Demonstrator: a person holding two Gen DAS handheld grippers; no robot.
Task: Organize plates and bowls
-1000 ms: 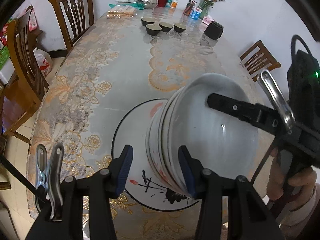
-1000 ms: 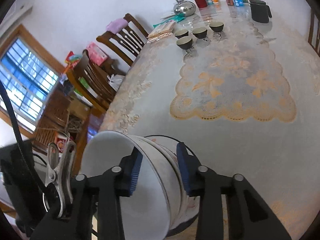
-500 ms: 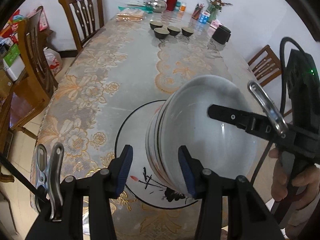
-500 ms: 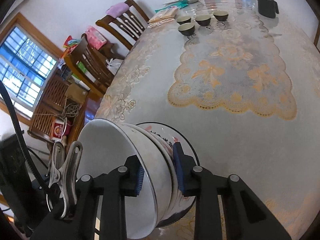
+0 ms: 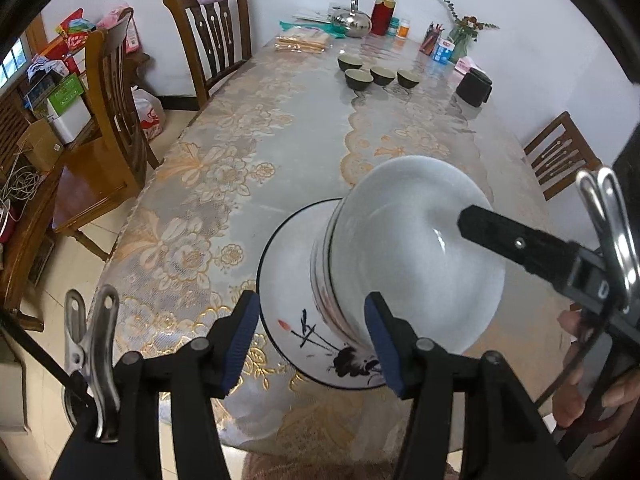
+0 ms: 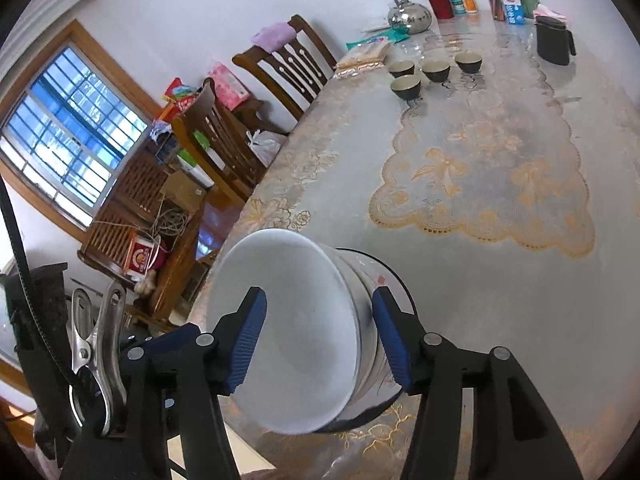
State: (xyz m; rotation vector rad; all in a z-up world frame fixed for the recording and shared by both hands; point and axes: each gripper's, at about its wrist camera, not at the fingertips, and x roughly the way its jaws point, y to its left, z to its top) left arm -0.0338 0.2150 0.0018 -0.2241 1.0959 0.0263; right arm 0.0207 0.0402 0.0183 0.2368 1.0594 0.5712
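Opening, both the left gripper [image 5: 312,334] and right gripper [image 6: 320,340] released the stacked bowls [image 5: 412,256] onto the plate [image 5: 292,264]; withdrawal should be straight, avoiding rim contact.

Four small dark round teacups [image 5: 358,79] stand far ahead of the jaws. One black-rimmed white painted plate [image 5: 288,280] lies just beyond the pads. Three brown wooden chairs [image 5: 212,36] flank the table.

I cannot count the bowls in the stack [image 5: 416,264], because the top bowl covers them. The stack hides the middle of the plate [image 5: 288,276]. My right hand [image 5: 600,392] is cut by the picture edge.
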